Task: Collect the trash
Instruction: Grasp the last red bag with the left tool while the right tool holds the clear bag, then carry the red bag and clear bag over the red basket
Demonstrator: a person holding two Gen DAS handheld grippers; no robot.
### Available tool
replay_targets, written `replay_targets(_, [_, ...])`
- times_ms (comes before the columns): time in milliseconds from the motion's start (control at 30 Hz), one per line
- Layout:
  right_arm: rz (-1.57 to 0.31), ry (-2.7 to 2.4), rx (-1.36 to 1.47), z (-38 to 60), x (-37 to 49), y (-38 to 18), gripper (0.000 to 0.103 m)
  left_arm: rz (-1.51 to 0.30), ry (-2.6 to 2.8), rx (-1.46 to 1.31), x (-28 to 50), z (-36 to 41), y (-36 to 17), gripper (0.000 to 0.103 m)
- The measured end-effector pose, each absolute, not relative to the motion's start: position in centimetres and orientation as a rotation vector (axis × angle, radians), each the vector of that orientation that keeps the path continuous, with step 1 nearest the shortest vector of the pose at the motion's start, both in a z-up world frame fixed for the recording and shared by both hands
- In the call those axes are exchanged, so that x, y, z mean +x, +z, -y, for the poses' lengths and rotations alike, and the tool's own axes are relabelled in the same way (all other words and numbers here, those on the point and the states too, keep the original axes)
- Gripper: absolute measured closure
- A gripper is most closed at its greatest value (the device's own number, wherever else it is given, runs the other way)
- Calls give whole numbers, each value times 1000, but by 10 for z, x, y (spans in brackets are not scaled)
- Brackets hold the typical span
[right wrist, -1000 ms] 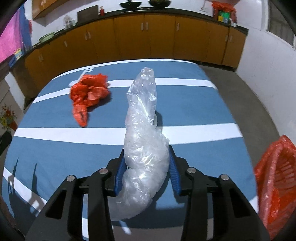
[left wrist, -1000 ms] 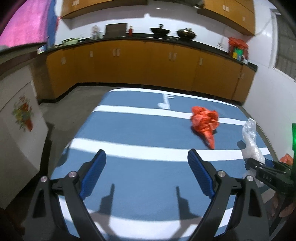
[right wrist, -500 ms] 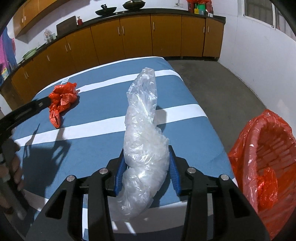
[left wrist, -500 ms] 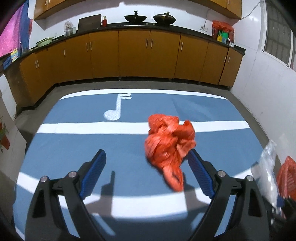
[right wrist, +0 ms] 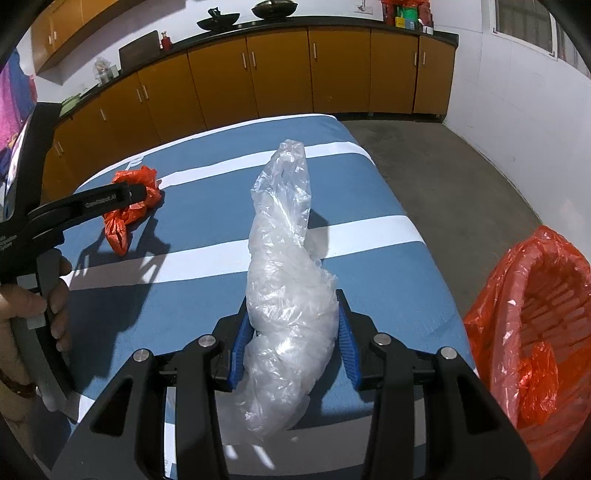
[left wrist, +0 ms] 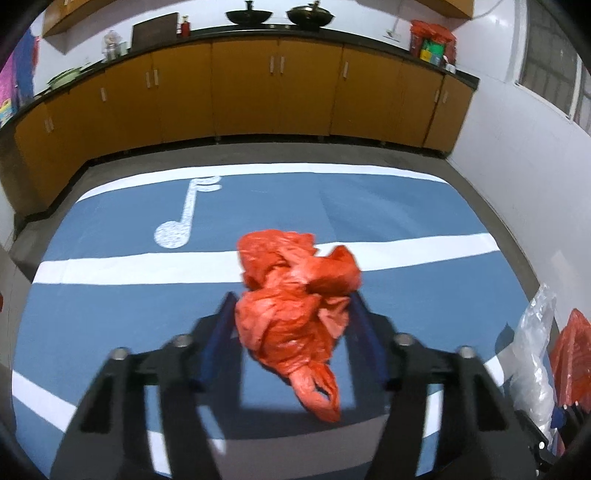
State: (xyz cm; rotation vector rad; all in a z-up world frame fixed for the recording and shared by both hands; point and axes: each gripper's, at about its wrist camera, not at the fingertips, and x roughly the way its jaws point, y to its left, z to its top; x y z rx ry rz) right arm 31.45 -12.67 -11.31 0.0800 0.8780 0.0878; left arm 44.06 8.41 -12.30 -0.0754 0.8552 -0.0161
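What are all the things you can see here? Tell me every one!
Crumpled plastic bag: one, orange-red, on the blue cloth, between the left gripper's fingers.
Clear plastic bag: one, see-through, clamped in the right gripper.
Bin: one, lined with an orange bag, right of the table.
Tablecloth: one, blue with white stripes and a music note.
Cabinets: a row, orange-brown, along the wall.
Woks: two, black, on the counter.
Left gripper: black, blue pads, jaws just been closing around the orange bag.
Right gripper: black, blue pads.
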Motion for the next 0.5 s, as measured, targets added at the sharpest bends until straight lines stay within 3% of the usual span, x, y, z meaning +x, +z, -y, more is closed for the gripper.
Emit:
replay_targets(100, [-876,86,87,129,312,-112,61,-846,-29,-65,439,-81,-123,69])
replay_targets(167, [-866,84,90,130,309,-108,61,-840,-31,-71,437,-80,-122,73])
replay_targets(500, [-778,86,99,137,288,-71,61,-760,-20,-61,391,-77,-89,75])
